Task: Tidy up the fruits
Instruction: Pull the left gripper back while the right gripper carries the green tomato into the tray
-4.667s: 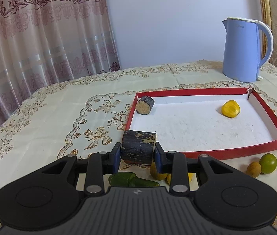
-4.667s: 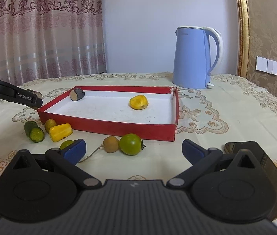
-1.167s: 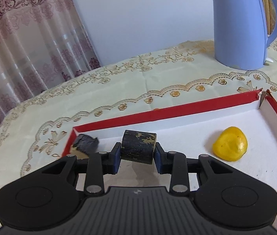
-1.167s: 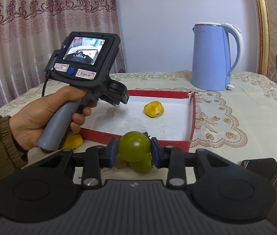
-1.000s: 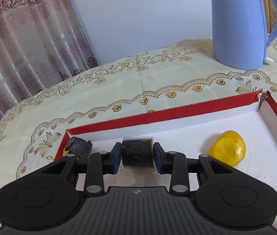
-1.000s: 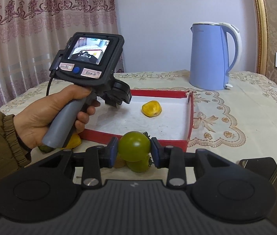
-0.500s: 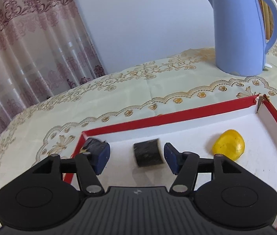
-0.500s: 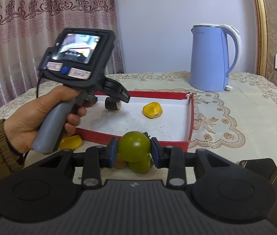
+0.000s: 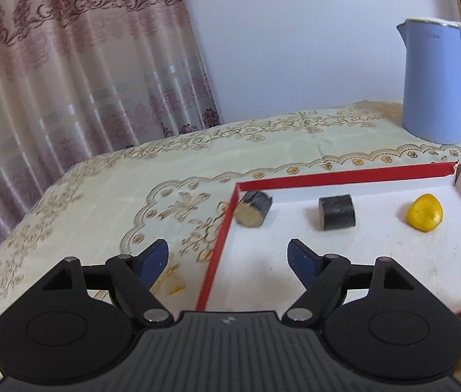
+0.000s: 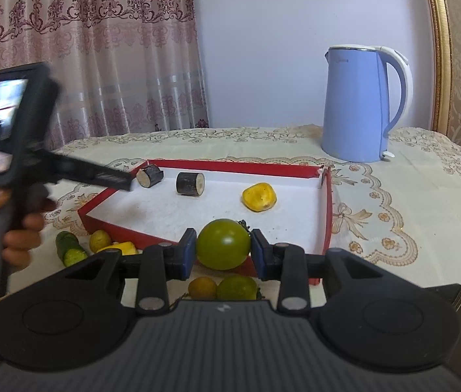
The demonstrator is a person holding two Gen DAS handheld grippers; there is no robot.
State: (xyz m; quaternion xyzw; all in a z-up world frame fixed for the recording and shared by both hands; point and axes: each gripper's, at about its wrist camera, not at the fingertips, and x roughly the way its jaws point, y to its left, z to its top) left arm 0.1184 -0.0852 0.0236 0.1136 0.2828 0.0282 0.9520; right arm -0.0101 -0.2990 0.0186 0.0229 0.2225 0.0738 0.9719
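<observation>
- Green tomato [image 10: 223,243]: clenched between the pads of the right tongs [image 10: 223,251], held just above the near wall of the red tray [image 10: 327,215], not yet set inside.
- Left tongs [image 9: 229,258]: released, nothing between the pads; the jaws have just been opening, and the dark cylinder piece [image 9: 337,212] lies free on the tray floor ahead of them.
- Done so far, as I judge it: three pieces rest in the tray — that cylinder, a second dark log-like piece [image 9: 252,209] in the far left corner, and a yellow fruit [image 9: 424,213] toward the right.
- Left to do: on the counter [image 10: 410,196] in front of the tray lie a cucumber piece [image 10: 70,249], a small yellow-green fruit [image 10: 99,241], a yellow piece [image 10: 122,247], a brownish round fruit [image 10: 202,288] and a green one [image 10: 237,288].
- Only the right view shows the tomato, those leftovers and the hand [image 10: 18,228] carrying the left tool; the left view shows its pads apart.
- Blue kettle [image 10: 359,104] stands well behind the tray.
</observation>
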